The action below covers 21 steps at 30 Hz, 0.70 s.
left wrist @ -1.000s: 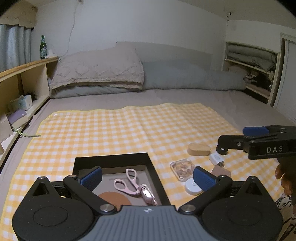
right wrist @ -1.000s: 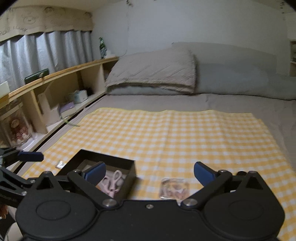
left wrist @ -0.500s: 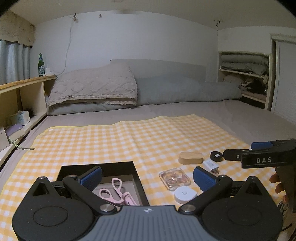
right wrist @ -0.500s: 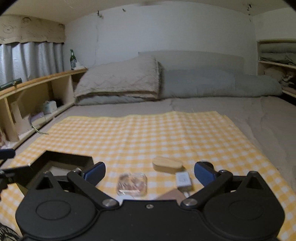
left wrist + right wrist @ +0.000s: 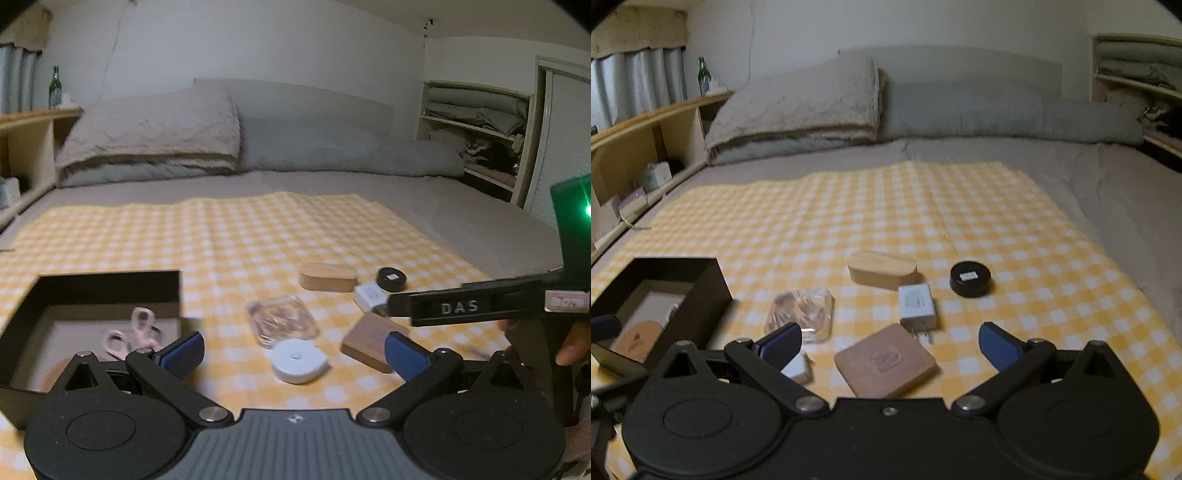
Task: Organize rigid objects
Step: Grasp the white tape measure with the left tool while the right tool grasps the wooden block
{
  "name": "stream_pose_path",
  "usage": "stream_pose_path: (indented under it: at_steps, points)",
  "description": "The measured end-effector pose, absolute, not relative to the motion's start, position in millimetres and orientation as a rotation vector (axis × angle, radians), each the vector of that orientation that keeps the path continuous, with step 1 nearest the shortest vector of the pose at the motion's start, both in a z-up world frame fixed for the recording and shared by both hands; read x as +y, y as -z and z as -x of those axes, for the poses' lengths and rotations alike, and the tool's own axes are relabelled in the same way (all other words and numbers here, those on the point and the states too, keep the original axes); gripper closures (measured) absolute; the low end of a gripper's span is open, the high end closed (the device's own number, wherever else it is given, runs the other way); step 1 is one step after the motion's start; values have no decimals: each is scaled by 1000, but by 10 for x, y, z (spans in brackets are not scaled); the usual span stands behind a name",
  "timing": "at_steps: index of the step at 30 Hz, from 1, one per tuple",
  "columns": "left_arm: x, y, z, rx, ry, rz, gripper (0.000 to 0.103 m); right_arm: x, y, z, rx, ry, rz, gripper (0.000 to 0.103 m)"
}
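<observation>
In the right wrist frame the upper checked cloth (image 5: 886,206) lies bare, while the lower middle is crowded by charger (image 5: 916,301), wooden square (image 5: 884,360), clear case (image 5: 801,314), and the black box (image 5: 701,291) walls off the lower left.

A grey bed (image 5: 1108,192) fills the middle of both views, with a folded blanket (image 5: 798,107) and a long grey pillow (image 5: 997,110) against the white wall (image 5: 886,26). A wooden shelf (image 5: 646,125) runs along the left; curtains (image 5: 639,85) hang at upper left. Upper right, perhaps a linen cupboard (image 5: 480,122).
</observation>
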<state>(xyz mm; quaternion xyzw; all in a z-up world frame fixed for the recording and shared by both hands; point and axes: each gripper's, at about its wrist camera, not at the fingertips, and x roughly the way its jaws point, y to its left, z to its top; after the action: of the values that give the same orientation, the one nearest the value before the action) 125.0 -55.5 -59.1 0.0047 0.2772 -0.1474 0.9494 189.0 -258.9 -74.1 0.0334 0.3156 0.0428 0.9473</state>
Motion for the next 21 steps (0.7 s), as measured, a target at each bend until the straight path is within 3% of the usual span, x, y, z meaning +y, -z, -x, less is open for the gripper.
stream_pose_path:
  at_steps: [10,21]
  points:
    - [-847,1039,-1456,603,322,-73,19,-2631,972,-2304,790,-238,130,0]
    - [-847,1341,-1647,629,296,-65,24,-2541,1175,-2656,899,-480,269,0]
